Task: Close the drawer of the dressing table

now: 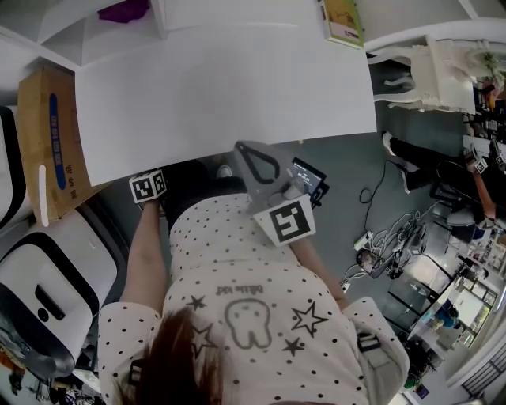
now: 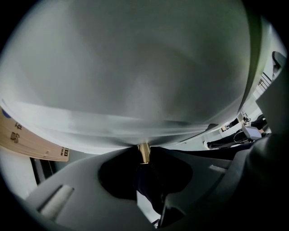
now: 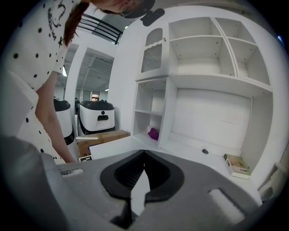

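Observation:
The white dressing table (image 1: 229, 87) fills the upper middle of the head view. In the left gripper view its white drawer front (image 2: 135, 81) fills the picture, with a brass knob (image 2: 144, 152) sticking out of it. My left gripper (image 2: 144, 151) stands open, a fingertip on each side of the knob with dark gaps around the stem. In the head view only its marker cube (image 1: 148, 187) shows, at the table's front edge. My right gripper (image 1: 239, 146) (image 3: 144, 152) is shut and empty. It hovers over the table's front edge, pointing at the tabletop (image 3: 117, 146).
A cardboard box (image 1: 51, 142) stands left of the table, with a white machine (image 1: 39, 293) nearer me. A book (image 1: 344, 22) and a purple object (image 3: 153, 133) lie on the table's back part under open shelves (image 3: 212, 49). Cables (image 1: 379, 241) sprawl on the floor at right.

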Tool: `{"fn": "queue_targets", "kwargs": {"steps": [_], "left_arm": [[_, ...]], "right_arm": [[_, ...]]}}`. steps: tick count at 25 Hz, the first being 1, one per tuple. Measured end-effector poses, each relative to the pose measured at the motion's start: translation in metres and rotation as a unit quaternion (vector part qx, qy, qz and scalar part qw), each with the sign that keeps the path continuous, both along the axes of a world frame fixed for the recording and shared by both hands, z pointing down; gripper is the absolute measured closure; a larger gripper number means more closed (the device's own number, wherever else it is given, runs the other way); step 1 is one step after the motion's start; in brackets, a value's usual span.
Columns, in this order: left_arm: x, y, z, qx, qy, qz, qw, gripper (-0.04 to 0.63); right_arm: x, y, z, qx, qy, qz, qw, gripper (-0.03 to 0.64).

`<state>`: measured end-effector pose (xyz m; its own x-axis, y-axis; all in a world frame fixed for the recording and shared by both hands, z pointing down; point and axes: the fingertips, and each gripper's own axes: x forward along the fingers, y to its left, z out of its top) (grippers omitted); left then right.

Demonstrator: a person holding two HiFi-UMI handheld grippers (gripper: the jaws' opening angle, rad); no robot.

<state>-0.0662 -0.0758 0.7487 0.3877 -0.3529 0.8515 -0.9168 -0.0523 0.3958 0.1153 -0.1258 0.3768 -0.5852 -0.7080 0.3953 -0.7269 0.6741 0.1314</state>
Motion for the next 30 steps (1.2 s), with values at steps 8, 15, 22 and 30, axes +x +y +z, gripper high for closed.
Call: {"fn": "queue_targets", "kwargs": {"steps": [8,15,22,30], "left_arm": [[-0.001,-0.002,0.001,0.003,0.0,-0.013,0.9999,0.506],[-0.002,-0.003,0.001,0.0,0.003,-0.03,0.9995,0.508],[-0.002,-0.003,0.001,-0.003,0.01,-0.048,0.9988,0.515],[-0.002,-0.004,0.002,-0.011,0.022,-0.06,0.9979,0.517]], "right_arm": [[0.002,-0.004,0.002,-0.003,0.002,0.0,1.0,0.614],[0.004,-0.009,0.003,-0.004,0.005,-0.002,1.0,0.614],[0.007,-0.012,0.001,0.0,0.002,0.001,1.0,0.614],[0.009,-0.014,-0.002,0.012,0.001,-0.001,1.0,0.614]]}}
